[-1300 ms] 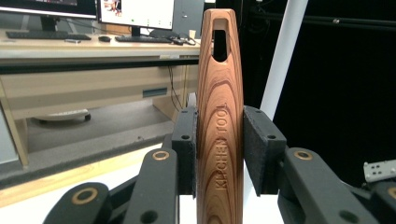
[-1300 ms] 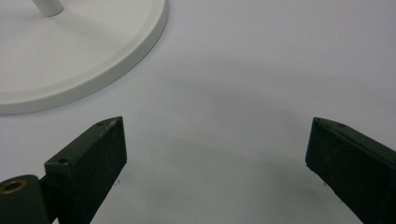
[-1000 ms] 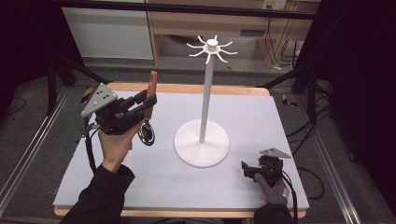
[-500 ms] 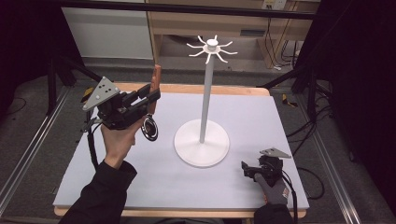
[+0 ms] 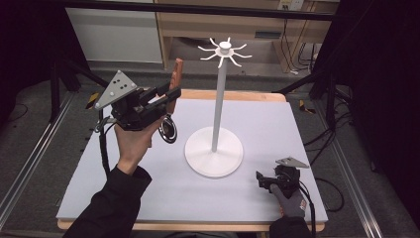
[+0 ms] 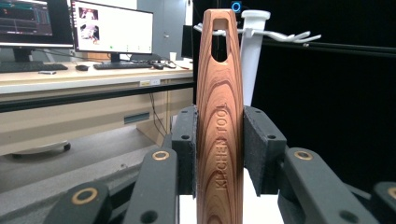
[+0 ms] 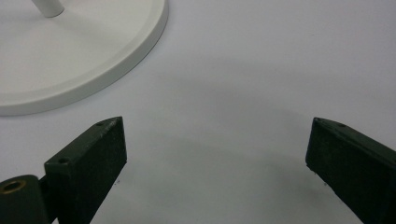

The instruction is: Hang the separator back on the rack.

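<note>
My left gripper is shut on the wooden handle of a kitchen tool, held up above the table's left side. The handle stands upright, with a slot near its top and the words "KITCHEN TOOL" on it. A round metal head hangs below the jaws. A white hook stand rises from a round base in the middle of the table; its spoked top shows just behind the handle. My right gripper rests low at the front right, jaws wide open over bare table.
The white table has free room in front and to the left. The stand's base edge lies just beyond my right gripper. Desks with monitors stand in the room behind.
My left hand has risen and shifted slightly toward the stand with the tool in its jaws. The right gripper has stayed where it was.
</note>
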A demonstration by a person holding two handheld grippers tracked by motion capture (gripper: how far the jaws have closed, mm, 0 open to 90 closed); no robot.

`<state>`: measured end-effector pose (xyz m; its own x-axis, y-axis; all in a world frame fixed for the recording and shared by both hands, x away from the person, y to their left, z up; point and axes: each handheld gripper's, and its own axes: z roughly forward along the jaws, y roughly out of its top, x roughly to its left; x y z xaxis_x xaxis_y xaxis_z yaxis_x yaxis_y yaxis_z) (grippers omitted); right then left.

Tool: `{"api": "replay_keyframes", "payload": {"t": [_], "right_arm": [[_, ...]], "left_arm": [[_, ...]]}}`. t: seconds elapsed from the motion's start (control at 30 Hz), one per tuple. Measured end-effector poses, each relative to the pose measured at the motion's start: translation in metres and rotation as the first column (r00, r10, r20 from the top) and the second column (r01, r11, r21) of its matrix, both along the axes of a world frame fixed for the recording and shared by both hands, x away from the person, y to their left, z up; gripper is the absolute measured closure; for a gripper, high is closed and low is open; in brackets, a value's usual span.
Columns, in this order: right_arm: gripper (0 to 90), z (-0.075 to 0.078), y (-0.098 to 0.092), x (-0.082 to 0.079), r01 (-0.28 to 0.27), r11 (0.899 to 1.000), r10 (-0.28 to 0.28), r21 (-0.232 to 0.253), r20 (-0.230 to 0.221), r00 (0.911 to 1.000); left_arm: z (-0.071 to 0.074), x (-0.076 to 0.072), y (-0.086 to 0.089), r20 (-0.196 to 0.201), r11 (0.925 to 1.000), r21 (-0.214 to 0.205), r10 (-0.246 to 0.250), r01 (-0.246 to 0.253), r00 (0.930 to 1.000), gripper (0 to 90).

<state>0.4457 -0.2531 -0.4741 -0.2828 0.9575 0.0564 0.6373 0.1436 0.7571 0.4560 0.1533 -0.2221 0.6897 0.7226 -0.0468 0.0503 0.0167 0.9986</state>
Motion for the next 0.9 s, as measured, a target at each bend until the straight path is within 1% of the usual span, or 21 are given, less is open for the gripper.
{"api": "replay_keyframes", "payload": {"t": [0.03,0.07,0.13,0.27,0.33,0.5,0.77,0.9], "right_arm": [[5.6,0.0,0.0,0.0,0.0,1.0,0.0,0.001,0.0,1.0],[5.7,0.0,0.0,0.0,-0.003,1.0,0.003,0.0,0.001,1.0],[5.6,0.0,0.0,0.0,0.0,1.0,0.0,0.001,-0.001,1.0],[5.6,0.0,0.0,0.0,-0.002,1.0,0.002,0.0,-0.002,1.0],[5.6,0.0,0.0,0.0,-0.002,1.0,0.002,0.001,-0.001,1.0],[5.6,0.0,0.0,0.0,-0.002,1.0,0.002,0.002,-0.001,1.0],[5.6,0.0,0.0,0.0,-0.001,1.0,0.001,0.003,0.0,1.0],[5.6,0.0,0.0,0.0,-0.001,1.0,0.001,0.003,0.0,1.0]], "left_arm": [[0.001,0.0,-0.001,0.002,1.0,-0.003,-0.003,0.003,1.0,66.9],[0.002,0.0,-0.002,0.006,1.0,0.003,-0.004,0.004,1.0,66.9],[0.004,0.0,-0.004,0.01,0.9999,-0.003,-0.015,0.015,0.9998,66.9],[0.006,0.001,-0.008,0.009,0.9998,0.01,-0.016,0.016,0.9998,66.9],[0.007,0.001,-0.01,0.009,0.9998,0.002,-0.02,0.02,0.9998,66.9],[0.008,0.005,-0.016,0.007,0.9996,0.011,-0.026,0.026,0.9996,67.0],[0.009,0.009,-0.025,0.006,0.9994,0.009,-0.033,0.033,0.9994,66.9],[0.01,0.009,-0.028,0.01,0.9992,0.024,-0.031,0.031,0.9995,67.0]]}}
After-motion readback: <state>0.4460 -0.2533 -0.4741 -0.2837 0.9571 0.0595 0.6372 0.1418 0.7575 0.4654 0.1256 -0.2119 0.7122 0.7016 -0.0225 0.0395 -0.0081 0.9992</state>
